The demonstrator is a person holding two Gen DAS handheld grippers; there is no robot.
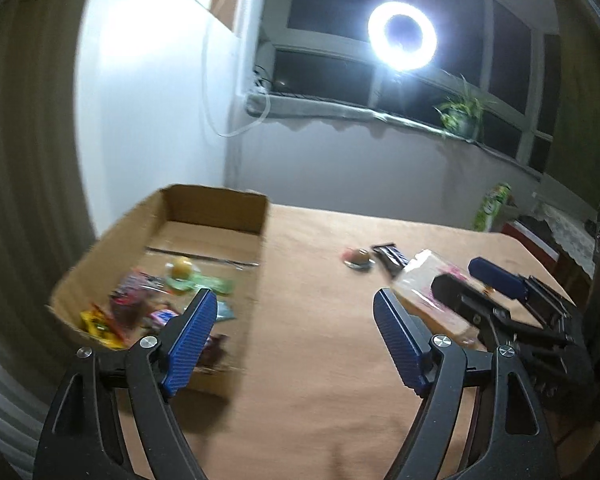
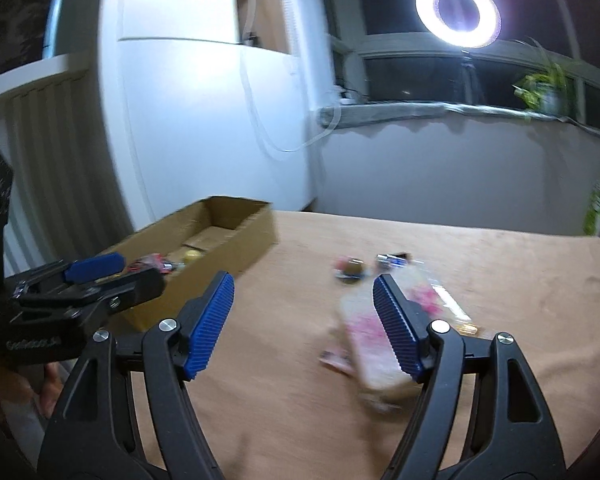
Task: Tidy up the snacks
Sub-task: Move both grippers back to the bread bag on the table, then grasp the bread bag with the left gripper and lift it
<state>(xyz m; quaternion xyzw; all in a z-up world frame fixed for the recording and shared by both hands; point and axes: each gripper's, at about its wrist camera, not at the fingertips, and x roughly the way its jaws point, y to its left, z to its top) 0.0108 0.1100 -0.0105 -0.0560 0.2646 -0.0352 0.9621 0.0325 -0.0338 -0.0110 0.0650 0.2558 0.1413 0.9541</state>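
Several snacks already lie in the cardboard box [image 1: 220, 216] at left, both the left gripper [image 1: 296, 320] and right gripper [image 2: 304, 308] gape wide and empty, and the pink-printed packet [image 2: 364, 332] on the table [image 2: 500, 280] looks light, crinkly, best pinched across its middle.

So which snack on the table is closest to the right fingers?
The clear packet with pink print, lying right by the right gripper. The round brown sweet and dark wrapper sit farther back.

Both wrist cams low over table [image 1: 320, 280], facing window, sharing box [image 2: 236, 240]
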